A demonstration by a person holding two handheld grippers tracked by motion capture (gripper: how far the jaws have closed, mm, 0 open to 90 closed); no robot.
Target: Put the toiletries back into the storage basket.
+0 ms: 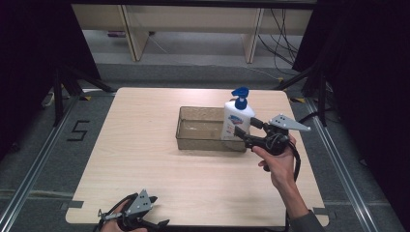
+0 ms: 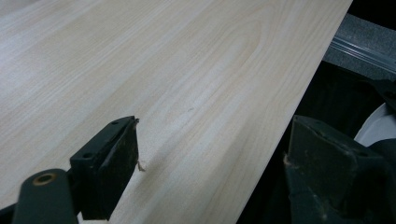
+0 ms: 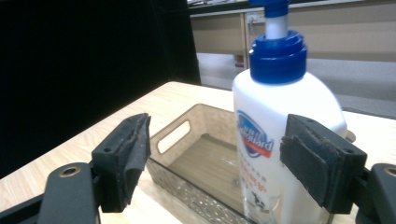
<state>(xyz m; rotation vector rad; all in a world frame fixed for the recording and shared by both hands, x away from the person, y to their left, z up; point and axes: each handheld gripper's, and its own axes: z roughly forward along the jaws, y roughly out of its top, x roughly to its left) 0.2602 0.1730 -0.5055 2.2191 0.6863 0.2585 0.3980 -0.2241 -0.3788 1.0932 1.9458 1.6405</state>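
The pump bottle (image 1: 238, 121) stands upright in the tray (image 1: 193, 140) near the worktop's (image 1: 145, 154) right edge. The right gripper (image 3: 215, 154) is released. The smooth plastic seems slippery; grasp its body, not the pump.

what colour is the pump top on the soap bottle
Blue, on a white soap bottle; the pump top shows best in the right gripper view.

Pump bottle (image 1: 237, 121) upright in the tray's (image 1: 193, 140) right end, on the table (image 1: 145, 159) right of centre
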